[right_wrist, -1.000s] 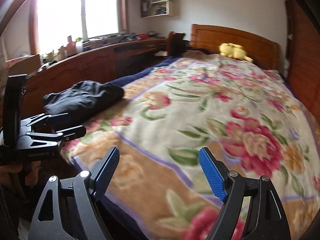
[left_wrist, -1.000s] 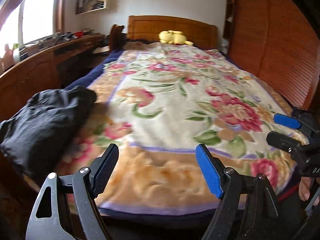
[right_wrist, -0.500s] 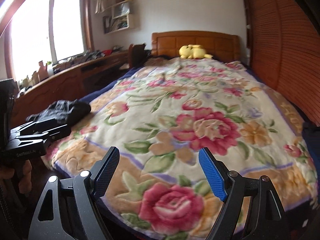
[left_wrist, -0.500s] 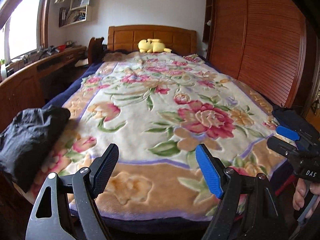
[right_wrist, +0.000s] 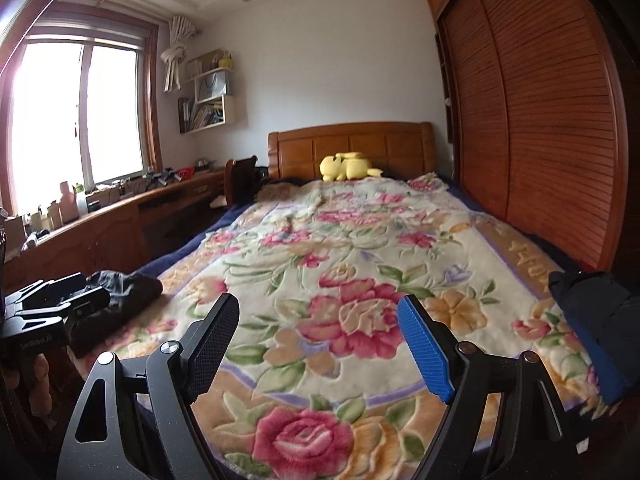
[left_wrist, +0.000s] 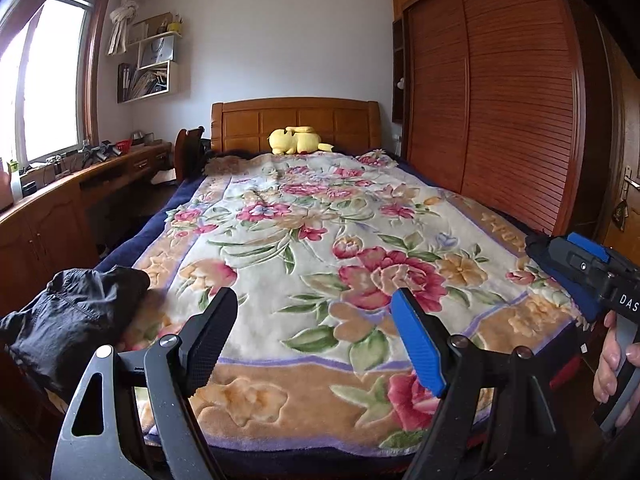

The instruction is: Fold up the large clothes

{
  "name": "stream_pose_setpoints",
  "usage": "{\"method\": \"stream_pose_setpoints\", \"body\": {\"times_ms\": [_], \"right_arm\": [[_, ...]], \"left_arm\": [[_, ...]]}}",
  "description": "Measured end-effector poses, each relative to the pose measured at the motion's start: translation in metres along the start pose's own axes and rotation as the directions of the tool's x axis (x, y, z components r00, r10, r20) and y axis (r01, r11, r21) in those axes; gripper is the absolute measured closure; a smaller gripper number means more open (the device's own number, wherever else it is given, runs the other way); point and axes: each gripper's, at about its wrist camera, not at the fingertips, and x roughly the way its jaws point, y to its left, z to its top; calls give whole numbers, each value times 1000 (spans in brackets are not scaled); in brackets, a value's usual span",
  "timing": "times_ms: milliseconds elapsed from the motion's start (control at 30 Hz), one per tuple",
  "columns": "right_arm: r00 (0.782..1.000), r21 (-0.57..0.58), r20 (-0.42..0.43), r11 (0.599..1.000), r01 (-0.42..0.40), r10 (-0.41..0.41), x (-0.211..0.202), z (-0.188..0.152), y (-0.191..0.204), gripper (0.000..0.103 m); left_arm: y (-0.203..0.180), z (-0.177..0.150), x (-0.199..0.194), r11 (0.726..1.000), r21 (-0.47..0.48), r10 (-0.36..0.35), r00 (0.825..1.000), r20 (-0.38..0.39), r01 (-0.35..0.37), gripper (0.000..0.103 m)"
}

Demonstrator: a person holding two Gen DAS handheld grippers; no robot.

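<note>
At nine o'clock on the bed's [left_wrist: 400, 208] foot edge lay one crumpled black garment [left_wrist: 76, 316], its long axis running from the foot toward the headboard. A second dark garment [right_wrist: 588, 312] sat at three o'clock. Since a second earlier both views had lifted and levelled. Two grippers, left gripper [left_wrist: 314, 340] and right gripper [right_wrist: 320, 344], hung released, holding nothing.
</note>
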Motion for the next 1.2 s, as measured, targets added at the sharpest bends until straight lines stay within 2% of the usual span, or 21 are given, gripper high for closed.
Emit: {"method": "stream_pose_setpoints", "body": {"times_ms": [267,1200], "right_arm": [[1000,-9,2,1000,2,-2,5,-10,7,20],[1000,-39,1,999,-1,1,18,-4,-5,20]], "left_arm": [[-3,0,-2,1000,0,-1,1000,2,1,23],[-4,0,-8,1000,-12,3,1000,15,-2,23]]}}
